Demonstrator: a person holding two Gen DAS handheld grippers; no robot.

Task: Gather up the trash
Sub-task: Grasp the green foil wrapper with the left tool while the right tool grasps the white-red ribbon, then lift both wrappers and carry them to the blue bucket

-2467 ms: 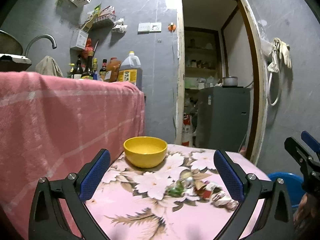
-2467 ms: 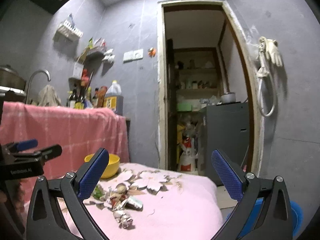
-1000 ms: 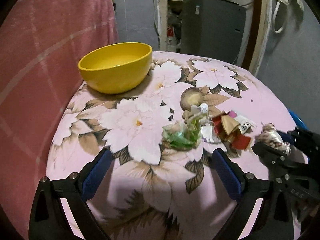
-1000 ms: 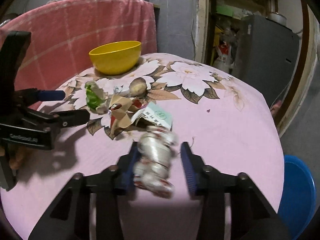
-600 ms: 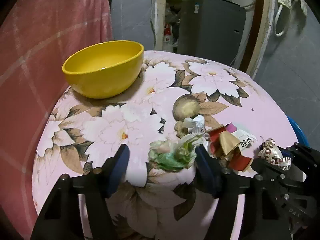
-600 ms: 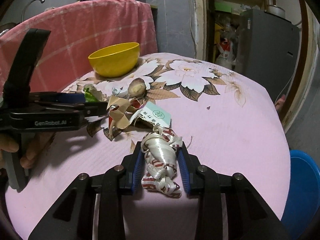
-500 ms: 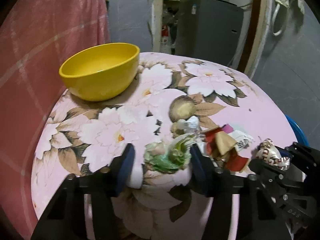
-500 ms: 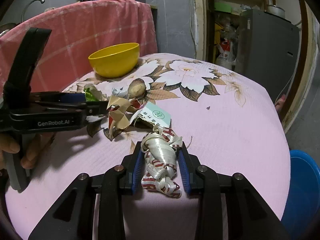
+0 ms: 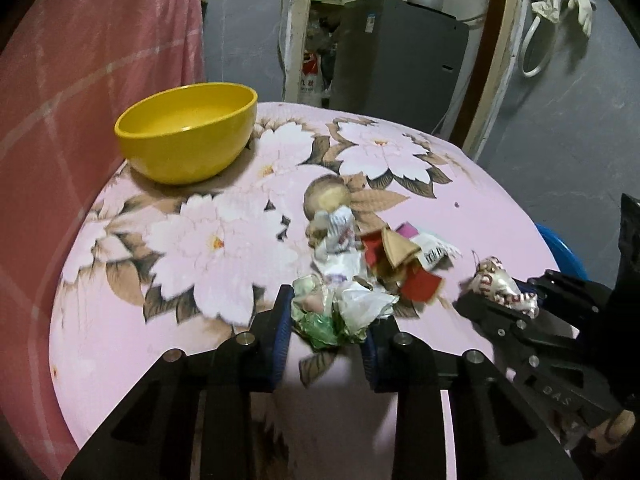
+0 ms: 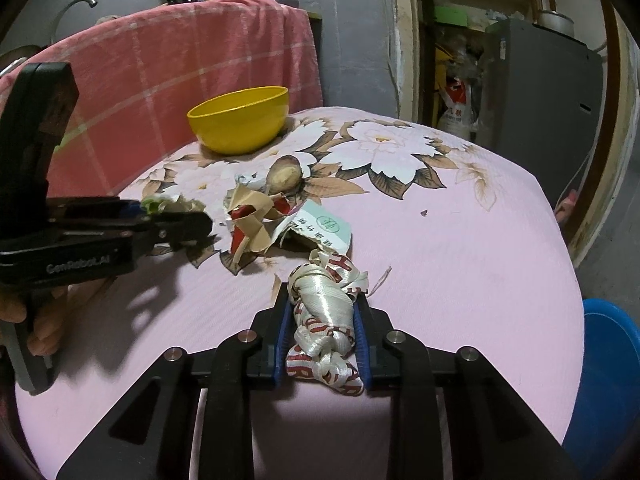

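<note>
Gripping green wrapper (image 9: pixel 326 322), white ribbon (image 10: pixel 324 320)

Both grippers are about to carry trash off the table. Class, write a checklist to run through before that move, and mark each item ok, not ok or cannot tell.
1. Left gripper shut on the green and white wrapper: ok.
2. Right gripper shut on the white and red ribbon wad: ok.
3. Yellow bowl clear of both grippers: ok.
4. All trash picked up: not ok, paper scraps lie on the tablecloth.
5. Blue bin open: cannot tell.
</note>
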